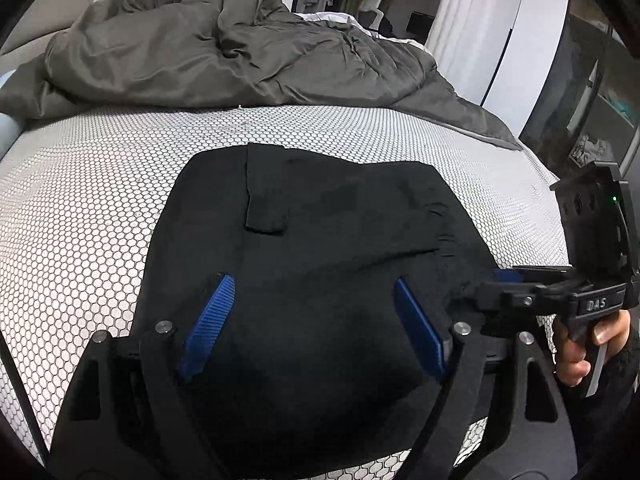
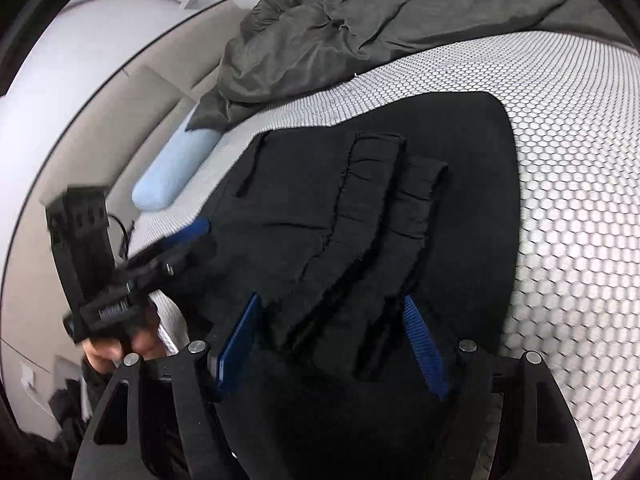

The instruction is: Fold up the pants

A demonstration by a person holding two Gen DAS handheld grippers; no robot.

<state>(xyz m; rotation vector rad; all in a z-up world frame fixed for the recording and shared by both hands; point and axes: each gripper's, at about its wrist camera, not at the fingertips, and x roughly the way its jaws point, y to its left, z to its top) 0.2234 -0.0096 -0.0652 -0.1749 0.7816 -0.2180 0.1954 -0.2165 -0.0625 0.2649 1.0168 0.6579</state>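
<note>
Both the left claw (image 1: 310, 320) and right claw (image 2: 332, 340) hung released over the folded black pants (image 1: 304, 248). A careless pinch risked catching only the top layer. That would drag the fold apart on the bed (image 1: 80, 208).

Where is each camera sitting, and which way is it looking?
Left wrist view: sits on the left hand-held gripper, looking down across the black folded fabric pants toward the crumpled grey duvet; the person's right hand shows.
Right wrist view: sits on the right hand-held gripper, looking down at the pants; the left hand shows.
Both share the pants, the duvet and the white honeycomb-patterned mattress.
</note>
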